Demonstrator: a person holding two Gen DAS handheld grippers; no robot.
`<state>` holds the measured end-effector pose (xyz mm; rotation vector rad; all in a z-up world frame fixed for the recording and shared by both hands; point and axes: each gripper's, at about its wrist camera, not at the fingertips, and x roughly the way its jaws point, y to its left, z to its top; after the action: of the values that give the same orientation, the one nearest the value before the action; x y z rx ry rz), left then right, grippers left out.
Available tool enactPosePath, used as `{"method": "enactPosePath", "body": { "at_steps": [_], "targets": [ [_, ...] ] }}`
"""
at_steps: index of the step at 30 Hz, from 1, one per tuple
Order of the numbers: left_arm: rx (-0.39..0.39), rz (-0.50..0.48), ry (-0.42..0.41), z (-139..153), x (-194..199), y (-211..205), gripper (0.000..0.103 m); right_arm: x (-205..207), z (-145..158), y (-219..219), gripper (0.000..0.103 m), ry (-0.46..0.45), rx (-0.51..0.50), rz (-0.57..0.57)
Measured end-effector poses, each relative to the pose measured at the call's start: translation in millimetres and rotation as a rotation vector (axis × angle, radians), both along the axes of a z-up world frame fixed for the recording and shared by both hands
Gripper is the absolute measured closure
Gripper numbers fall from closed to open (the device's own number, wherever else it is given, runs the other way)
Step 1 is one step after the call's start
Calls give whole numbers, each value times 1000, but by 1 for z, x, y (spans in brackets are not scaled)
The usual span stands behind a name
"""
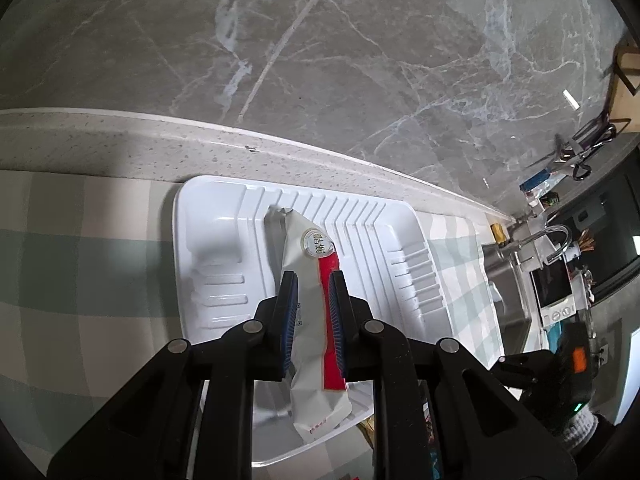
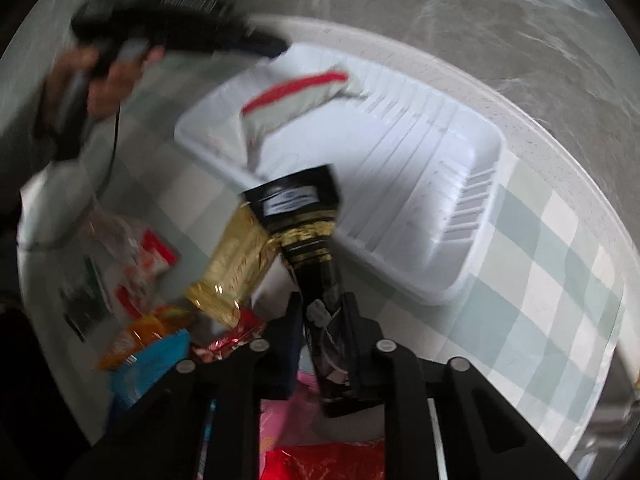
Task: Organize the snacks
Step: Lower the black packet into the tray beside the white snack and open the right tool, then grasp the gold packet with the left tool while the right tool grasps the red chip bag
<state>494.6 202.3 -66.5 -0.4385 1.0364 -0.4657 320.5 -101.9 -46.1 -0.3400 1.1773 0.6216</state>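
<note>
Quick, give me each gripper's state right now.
Left gripper: open, fingers either side of the white and red snack packet lying in the white tray.
Right gripper: shut on the black and gold snack packet.

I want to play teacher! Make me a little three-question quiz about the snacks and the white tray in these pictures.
1. True or false: the white tray has no snack in it.
2. Which snack is the right tool pinching? A) a blue packet B) a black and gold packet C) a green box
3. Fill in: the white packet with a red stripe lies between the left tool's blue ____.

Key
1. False: the white and red packet lies in it.
2. B: the fingers are shut on its black end.
3. Pads: one on each side. They look slightly apart from the packet, so the grip seems let go.
</note>
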Motion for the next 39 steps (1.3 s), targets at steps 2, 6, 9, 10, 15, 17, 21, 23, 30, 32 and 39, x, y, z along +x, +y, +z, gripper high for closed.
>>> {"method": "enactPosePath", "body": {
  "at_steps": [2,6,9,10,15,17,21,23,30,32,39],
  "targets": [
    [-3,3,-2,0,-3,2,88,8,10,-12,84,21,89,-54],
    [-13,4,-1,1,-8,4,88,29,27,-36,84,60,283,-192],
    [-15,6,2,0,-11,4,88,45,32,-46,84,99,417,-299],
    [-15,6,2,0,-12,4,88,48,33,-41,84,110,448,-323],
    [-11,10,1,0,-18,4,88,74,25,-55,84,240,532,-500],
    [-10,10,-1,1,-21,4,88,83,19,-59,84,256,581,-556],
    [-3,6,-4,1,-27,2,88,100,8,-60,83,272,630,-630],
    [0,5,-5,1,-30,2,88,105,5,-61,78,260,614,-661],
    [11,-1,-6,0,-43,1,88,96,14,-69,65,243,614,-681],
    [18,-6,-10,1,-50,0,88,85,21,-74,63,236,610,-681],
    [53,-36,-35,8,-80,-4,88,25,37,-77,53,199,574,-695]
  ]
}}
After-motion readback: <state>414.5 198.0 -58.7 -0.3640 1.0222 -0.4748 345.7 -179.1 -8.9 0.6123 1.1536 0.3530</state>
